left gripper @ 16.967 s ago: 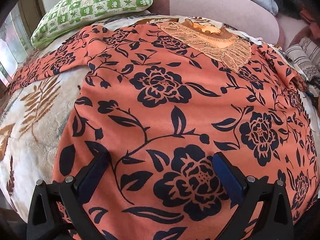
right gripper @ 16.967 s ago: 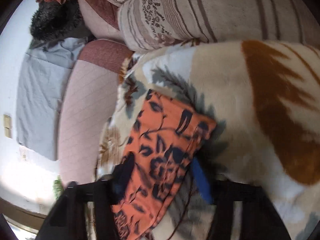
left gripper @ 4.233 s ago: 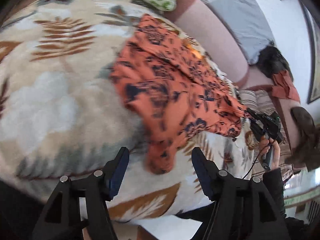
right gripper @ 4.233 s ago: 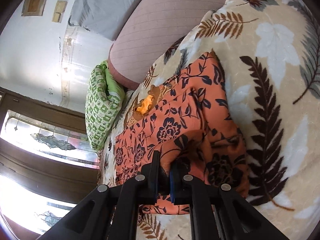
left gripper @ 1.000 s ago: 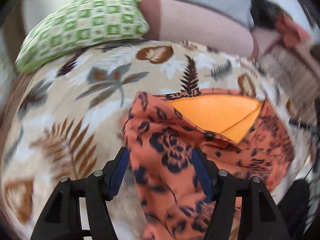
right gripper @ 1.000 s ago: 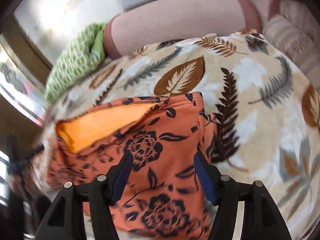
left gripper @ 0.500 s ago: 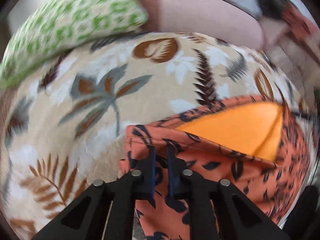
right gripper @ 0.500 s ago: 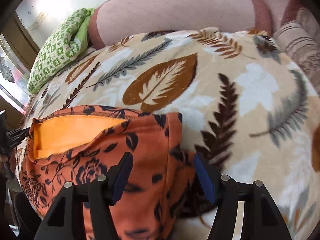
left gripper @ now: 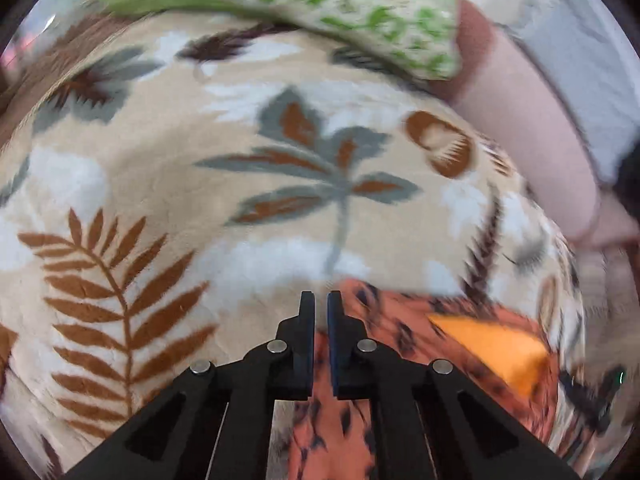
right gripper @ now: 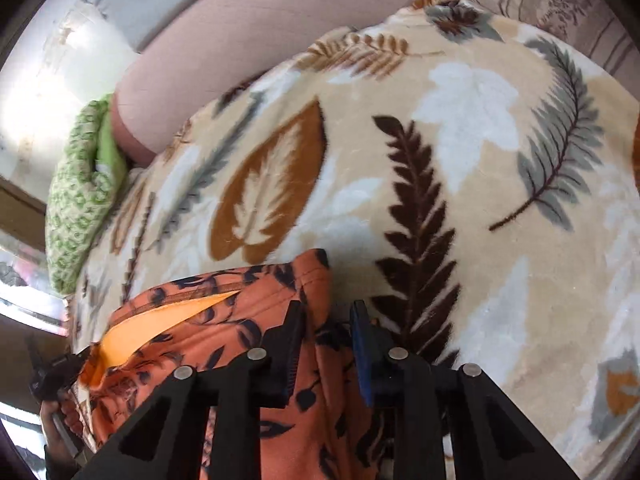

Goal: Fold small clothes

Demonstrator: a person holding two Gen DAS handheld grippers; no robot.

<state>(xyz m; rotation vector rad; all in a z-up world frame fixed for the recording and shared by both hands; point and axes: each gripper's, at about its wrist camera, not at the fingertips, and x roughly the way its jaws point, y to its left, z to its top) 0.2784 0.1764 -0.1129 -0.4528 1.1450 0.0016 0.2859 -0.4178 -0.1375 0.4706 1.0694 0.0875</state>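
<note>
No readable text, labels, brands or numbers anywhere (left view blurred).

Left wrist view: you look steeply down along the left gripper (left gripper: pixel 321 300), close over the leaf-print blanket (left gripper: pixel 168 168), motion-blurred.
Right wrist view: you look down along the right gripper (right gripper: pixel 326 312), close above the same blanket.
Shared: both catch the orange floral garment (right gripper: pixel 224 332), the green pillow (left gripper: pixel 320 4) and the pink bolster (right gripper: pixel 240 36) beyond.
</note>
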